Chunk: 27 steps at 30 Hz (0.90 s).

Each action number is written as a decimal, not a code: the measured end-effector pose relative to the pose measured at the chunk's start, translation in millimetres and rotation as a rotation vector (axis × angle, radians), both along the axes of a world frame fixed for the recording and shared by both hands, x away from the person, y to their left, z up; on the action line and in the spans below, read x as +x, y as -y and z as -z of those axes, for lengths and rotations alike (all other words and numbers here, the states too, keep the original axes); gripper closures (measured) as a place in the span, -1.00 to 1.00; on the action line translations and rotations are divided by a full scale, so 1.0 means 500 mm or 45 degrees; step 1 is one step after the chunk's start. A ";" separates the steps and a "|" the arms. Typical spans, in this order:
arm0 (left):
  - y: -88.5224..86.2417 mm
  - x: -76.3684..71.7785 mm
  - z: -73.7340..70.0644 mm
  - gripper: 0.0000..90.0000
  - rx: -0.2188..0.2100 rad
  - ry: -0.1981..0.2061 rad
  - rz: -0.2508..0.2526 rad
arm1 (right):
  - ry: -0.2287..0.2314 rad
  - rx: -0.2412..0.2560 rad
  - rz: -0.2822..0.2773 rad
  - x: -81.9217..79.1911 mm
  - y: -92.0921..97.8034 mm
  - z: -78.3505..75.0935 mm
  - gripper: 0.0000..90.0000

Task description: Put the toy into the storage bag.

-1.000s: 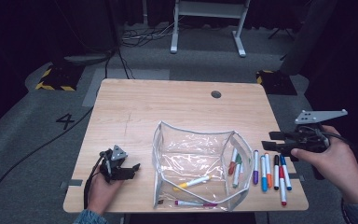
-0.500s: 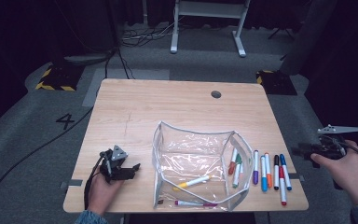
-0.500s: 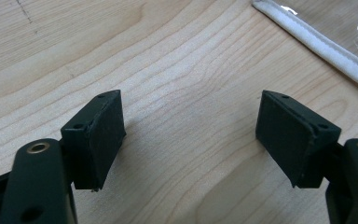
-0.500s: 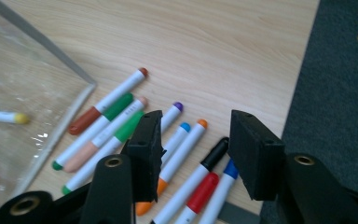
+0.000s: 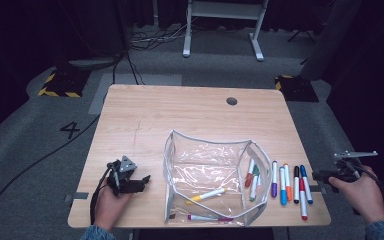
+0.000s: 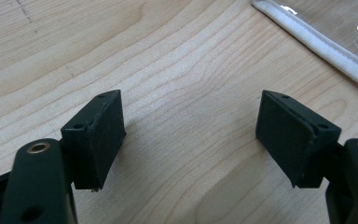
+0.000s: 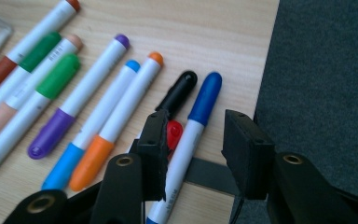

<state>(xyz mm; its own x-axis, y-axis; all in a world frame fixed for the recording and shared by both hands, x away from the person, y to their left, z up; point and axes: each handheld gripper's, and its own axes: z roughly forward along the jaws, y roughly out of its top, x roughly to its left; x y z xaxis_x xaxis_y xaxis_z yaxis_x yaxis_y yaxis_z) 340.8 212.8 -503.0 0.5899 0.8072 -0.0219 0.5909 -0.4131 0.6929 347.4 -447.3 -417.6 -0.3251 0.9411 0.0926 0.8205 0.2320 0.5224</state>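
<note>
Right hand-held gripper (image 5: 325,176) had drawn back off the desk (image 5: 180,115) edge since a second earlier, seen from the high view, beside the row of markers (image 5: 289,184); the left hand-held gripper (image 5: 142,180) had stayed near the clear pouch (image 5: 212,155).

Left gripper view: jaws stood wide over bare wood.

Right gripper view: jaws hung partly open, empty, above the blue marker (image 7: 200,112).

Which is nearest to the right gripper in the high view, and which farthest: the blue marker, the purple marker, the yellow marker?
From the right gripper:
1. Blue marker, at the row's right end.
2. Purple marker, at the row's left end.
3. Yellow marker, inside the clear pouch.
</note>
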 end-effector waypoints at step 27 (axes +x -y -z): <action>0.000 0.000 0.000 -0.47 0.000 0.002 0.000 | -0.143 -0.033 0.128 0.033 -0.029 0.099 0.45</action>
